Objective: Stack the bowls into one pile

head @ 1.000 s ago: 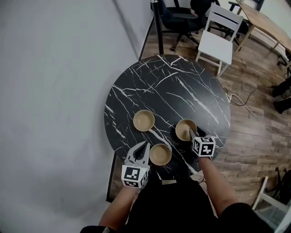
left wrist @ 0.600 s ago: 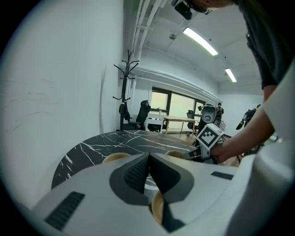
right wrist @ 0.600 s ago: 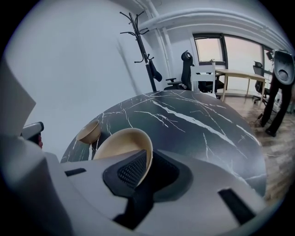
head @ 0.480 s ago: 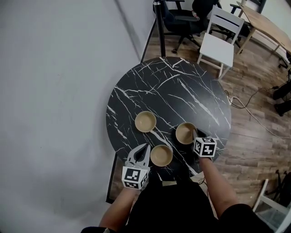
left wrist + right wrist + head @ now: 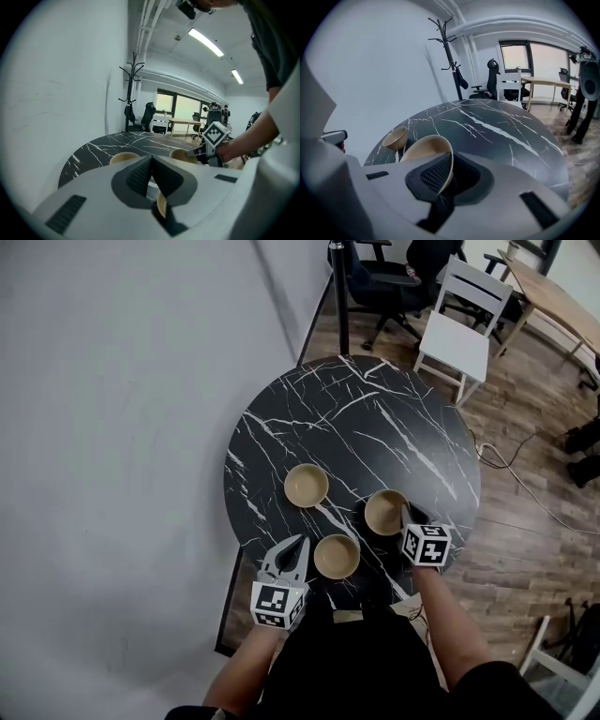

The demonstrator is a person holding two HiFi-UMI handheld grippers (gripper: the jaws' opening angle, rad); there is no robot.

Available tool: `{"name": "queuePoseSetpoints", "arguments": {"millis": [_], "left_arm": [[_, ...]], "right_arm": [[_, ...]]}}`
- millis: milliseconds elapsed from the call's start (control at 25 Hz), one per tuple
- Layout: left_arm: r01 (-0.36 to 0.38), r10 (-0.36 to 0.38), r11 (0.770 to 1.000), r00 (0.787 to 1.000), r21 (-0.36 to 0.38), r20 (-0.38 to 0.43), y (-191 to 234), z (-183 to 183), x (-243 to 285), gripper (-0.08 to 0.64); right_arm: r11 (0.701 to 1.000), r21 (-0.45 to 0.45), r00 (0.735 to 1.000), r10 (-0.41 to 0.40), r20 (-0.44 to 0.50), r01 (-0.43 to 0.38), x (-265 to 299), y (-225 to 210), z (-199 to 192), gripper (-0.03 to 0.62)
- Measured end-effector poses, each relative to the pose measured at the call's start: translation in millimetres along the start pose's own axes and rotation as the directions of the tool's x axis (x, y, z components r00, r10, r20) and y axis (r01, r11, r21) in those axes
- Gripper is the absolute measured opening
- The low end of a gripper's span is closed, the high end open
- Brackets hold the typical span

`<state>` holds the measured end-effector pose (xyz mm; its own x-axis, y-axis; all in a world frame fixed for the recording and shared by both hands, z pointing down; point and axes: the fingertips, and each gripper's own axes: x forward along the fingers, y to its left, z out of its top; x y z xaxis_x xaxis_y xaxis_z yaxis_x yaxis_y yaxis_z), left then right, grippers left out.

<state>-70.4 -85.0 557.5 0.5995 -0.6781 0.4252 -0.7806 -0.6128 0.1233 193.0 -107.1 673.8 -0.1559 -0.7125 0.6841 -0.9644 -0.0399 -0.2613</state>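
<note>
Three tan bowls sit apart on the round black marble table (image 5: 375, 418): one far left (image 5: 306, 485), one near the front edge (image 5: 337, 556), one at the right (image 5: 382, 512). My right gripper (image 5: 405, 515) grips the right bowl's near rim. In the right gripper view its jaws (image 5: 449, 171) are closing, with the bowl's wall (image 5: 424, 147) pressed between the pads. My left gripper (image 5: 300, 542) is shut and holds nothing, just left of the near bowl. In the left gripper view its tips (image 5: 151, 161) meet in front of that bowl (image 5: 161, 206).
A grey wall runs close along the table's left side. A white chair (image 5: 455, 329), black office chairs and a wooden desk stand beyond the table on the wood floor. A cable (image 5: 525, 465) trails on the floor at the right.
The right gripper's jaws have closed onto the right bowl's rim. Both hands and all three bowls stay where they were; only the head view has shifted slightly.
</note>
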Motion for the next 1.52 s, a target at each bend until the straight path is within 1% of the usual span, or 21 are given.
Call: {"name": "queuePoseSetpoints", "arguments": {"millis": [160, 280, 480, 720, 920, 1040, 1200, 1320, 1520], "left_arm": [[-0.017, 0.017, 1.0, 1.0, -0.009, 0.006, 4.3, -2.0, -6.5, 0.014], [-0.029, 0.029, 0.999, 0.999, -0.027, 0.015, 9.0, -3.1, -10.9, 0.014], [-0.052, 0.054, 0.998, 0.998, -0.047, 0.026, 17.3, -5.0, -19.0, 0.014], [-0.092, 0.093, 0.995, 0.995, -0.046, 0.032, 32.2, -8.6, -33.5, 0.013], [-0.126, 0.127, 0.991, 0.991, -0.055, 0.029, 47.2, -14.6, -47.4, 0.014], [-0.145, 0.148, 0.987, 0.988, -0.065, 0.04, 54.3, -15.6, -54.9, 0.014], [-0.171, 0.174, 0.983, 0.984, -0.071, 0.041, 63.2, -18.7, -66.1, 0.014], [-0.193, 0.197, 0.977, 0.98, -0.085, 0.036, 69.0, -24.2, -75.2, 0.014], [-0.206, 0.21, 0.973, 0.977, -0.1, 0.035, 76.5, -27.5, -82.8, 0.014]], "right_arm": [[1.0, -0.004, 0.999, 0.019, 0.026, -0.019, -2.8, 9.6, 11.2, 0.028], [0.999, -0.024, 0.998, 0.037, 0.041, -0.036, -2.1, 21.3, 21.8, 0.028], [0.995, -0.065, 0.995, 0.084, 0.061, -0.08, 3.8, 50.8, 37.1, 0.028], [0.991, -0.041, 0.988, 0.132, 0.077, -0.129, 19.8, 85.1, 54.6, 0.028], [0.98, -0.084, 0.978, 0.19, 0.086, -0.183, 34.5, 123.1, 71.3, 0.028], [0.971, -0.118, 0.973, 0.217, 0.085, -0.206, 45.0, 144.6, 78.0, 0.028], [0.966, -0.121, 0.967, 0.239, 0.084, -0.229, 57.6, 166.2, 85.9, 0.029], [0.957, -0.149, 0.964, 0.259, 0.066, -0.248, 68.5, 181.9, 87.1, 0.028], [0.95, -0.202, 0.969, 0.245, 0.013, -0.238, 92.8, 192.0, 80.9, 0.029]]}}
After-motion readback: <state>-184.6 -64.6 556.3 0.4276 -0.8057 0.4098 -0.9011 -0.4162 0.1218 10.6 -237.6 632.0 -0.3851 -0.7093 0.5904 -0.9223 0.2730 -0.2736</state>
